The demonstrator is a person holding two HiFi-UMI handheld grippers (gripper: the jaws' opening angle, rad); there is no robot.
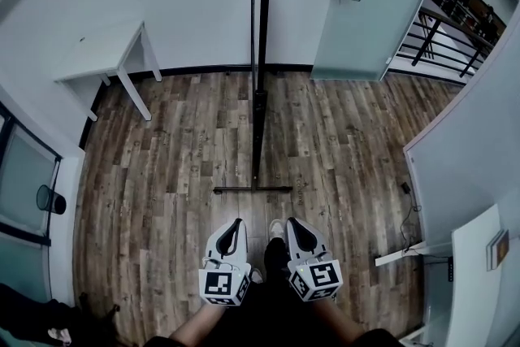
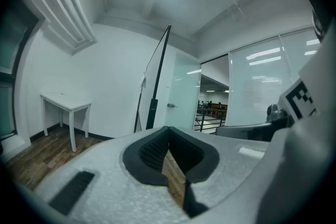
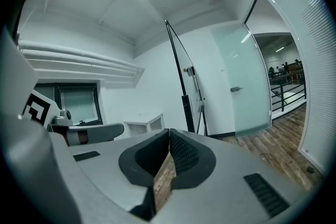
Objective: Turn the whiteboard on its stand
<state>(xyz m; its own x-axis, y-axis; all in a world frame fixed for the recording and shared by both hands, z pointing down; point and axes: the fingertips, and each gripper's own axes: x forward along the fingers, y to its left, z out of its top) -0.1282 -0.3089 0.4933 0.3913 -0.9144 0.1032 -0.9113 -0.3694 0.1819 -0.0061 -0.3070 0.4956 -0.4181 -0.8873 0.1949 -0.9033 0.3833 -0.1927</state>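
Observation:
The whiteboard stands edge-on ahead of me, a thin black upright line on a stand whose foot bar lies across the wood floor. It shows as a slanted dark frame in the left gripper view and in the right gripper view. My left gripper and right gripper hang side by side low in the head view, short of the foot bar and touching nothing. Both are shut with nothing between the jaws, as seen close up on the left gripper and the right gripper.
A small white table stands against the back wall at left. A frosted glass door is open at back right, with a railing beyond. A white partition and a white desk close off the right.

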